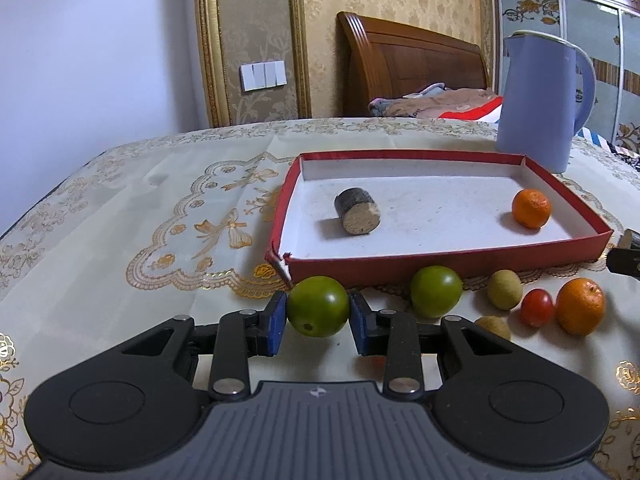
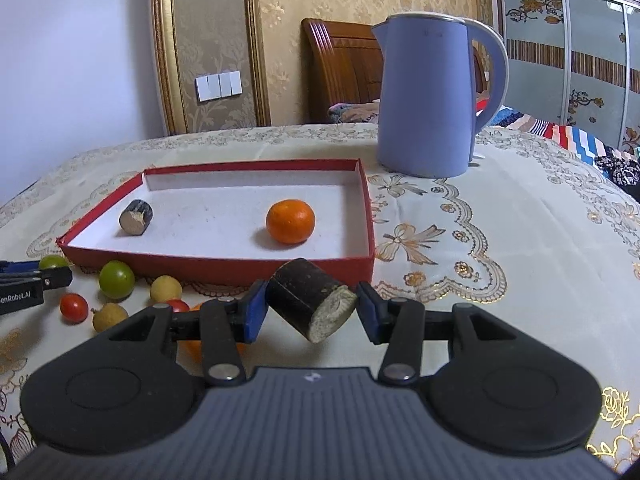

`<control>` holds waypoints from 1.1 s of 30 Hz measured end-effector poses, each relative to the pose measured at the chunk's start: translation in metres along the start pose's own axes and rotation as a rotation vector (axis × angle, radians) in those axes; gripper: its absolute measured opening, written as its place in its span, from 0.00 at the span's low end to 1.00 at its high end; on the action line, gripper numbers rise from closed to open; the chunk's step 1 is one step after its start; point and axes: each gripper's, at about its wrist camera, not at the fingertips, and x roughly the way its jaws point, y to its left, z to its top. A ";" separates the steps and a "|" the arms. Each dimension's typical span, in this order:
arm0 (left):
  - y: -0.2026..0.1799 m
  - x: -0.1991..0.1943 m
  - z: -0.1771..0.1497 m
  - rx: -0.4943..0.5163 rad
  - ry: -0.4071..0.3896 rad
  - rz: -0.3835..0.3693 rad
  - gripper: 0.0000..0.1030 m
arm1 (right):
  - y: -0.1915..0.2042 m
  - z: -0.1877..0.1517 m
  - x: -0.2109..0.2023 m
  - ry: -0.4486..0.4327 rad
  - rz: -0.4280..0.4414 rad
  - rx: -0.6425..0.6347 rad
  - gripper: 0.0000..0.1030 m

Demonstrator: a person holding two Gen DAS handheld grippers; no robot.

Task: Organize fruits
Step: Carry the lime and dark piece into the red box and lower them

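- Pinching a round green fruit (image 1: 318, 306) between its blue pads, the left gripper (image 1: 318, 314) holds it just short of the red cardboard tray (image 1: 452, 266).
- Clamped in the right gripper (image 2: 310, 307), a dark-skinned cylindrical sugarcane piece (image 2: 308, 300) lies tilted, long axis slanting, pale cut end toward the camera and right.
- Ahead inside the tray sit another short dark cane stub (image 1: 357, 211) and a round orange tangerine (image 2: 291, 221).

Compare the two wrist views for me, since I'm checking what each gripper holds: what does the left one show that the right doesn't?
Left wrist only: the left gripper shut on a green fruit.
Right wrist only: the right gripper shut on a dark cut cane piece.
Both: the red tray holding an orange and another cane piece, plus the blue kettle.
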 end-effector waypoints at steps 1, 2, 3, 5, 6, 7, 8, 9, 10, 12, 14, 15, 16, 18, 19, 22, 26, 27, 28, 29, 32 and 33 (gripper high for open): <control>0.000 -0.002 0.002 -0.003 -0.004 -0.007 0.32 | 0.001 0.003 0.000 -0.005 0.000 -0.004 0.44; 0.000 -0.003 0.006 -0.010 -0.007 -0.017 0.32 | 0.002 0.007 0.000 -0.013 -0.002 -0.007 0.44; 0.001 -0.003 0.009 -0.015 -0.009 -0.027 0.32 | 0.003 0.010 0.000 -0.022 -0.004 -0.009 0.44; 0.002 -0.004 0.017 -0.030 -0.019 -0.043 0.32 | 0.005 0.018 0.002 -0.036 -0.004 -0.018 0.44; 0.001 -0.004 0.021 -0.031 -0.024 -0.045 0.32 | 0.006 0.022 0.003 -0.043 -0.005 -0.020 0.44; 0.000 -0.003 0.025 -0.030 -0.030 -0.044 0.32 | 0.007 0.025 0.004 -0.047 -0.006 -0.021 0.44; -0.001 -0.001 0.029 -0.029 -0.034 -0.038 0.32 | 0.008 0.028 0.007 -0.051 -0.007 -0.022 0.44; -0.003 0.001 0.031 -0.030 -0.037 -0.034 0.32 | 0.008 0.030 0.009 -0.051 -0.006 -0.021 0.44; -0.004 0.003 0.034 -0.034 -0.039 -0.034 0.32 | 0.009 0.031 0.012 -0.049 -0.004 -0.018 0.44; -0.007 0.007 0.038 -0.040 -0.037 -0.043 0.32 | 0.009 0.033 0.018 -0.040 0.001 -0.012 0.44; -0.009 0.013 0.041 -0.046 -0.032 -0.046 0.32 | 0.010 0.035 0.026 -0.029 0.002 -0.011 0.44; -0.010 0.017 0.043 -0.047 -0.027 -0.045 0.32 | 0.011 0.035 0.029 -0.023 0.001 -0.011 0.44; -0.012 0.021 0.044 -0.045 -0.019 -0.045 0.32 | 0.012 0.036 0.033 -0.017 0.001 -0.014 0.44; -0.016 0.028 0.046 -0.040 -0.001 -0.047 0.32 | 0.014 0.036 0.039 -0.006 -0.004 -0.022 0.44; -0.018 0.031 0.047 -0.037 0.007 -0.049 0.32 | 0.015 0.036 0.042 -0.002 -0.005 -0.026 0.44; -0.021 0.039 0.048 -0.034 0.019 -0.045 0.32 | 0.019 0.037 0.052 0.015 -0.008 -0.041 0.44; -0.024 0.049 0.049 -0.030 0.042 -0.040 0.32 | 0.022 0.038 0.070 0.054 -0.016 -0.048 0.44; -0.024 0.051 0.048 -0.028 0.049 -0.039 0.32 | 0.022 0.038 0.075 0.069 -0.015 -0.046 0.44; -0.025 0.054 0.048 -0.027 0.056 -0.040 0.32 | 0.023 0.038 0.079 0.082 -0.015 -0.044 0.44; -0.026 0.057 0.047 -0.026 0.064 -0.039 0.32 | 0.022 0.037 0.083 0.095 -0.014 -0.041 0.44; -0.028 0.067 0.045 -0.020 0.089 -0.030 0.32 | 0.023 0.037 0.093 0.118 -0.022 -0.044 0.44; -0.028 0.070 0.045 -0.024 0.095 -0.029 0.32 | 0.024 0.037 0.096 0.123 -0.025 -0.046 0.44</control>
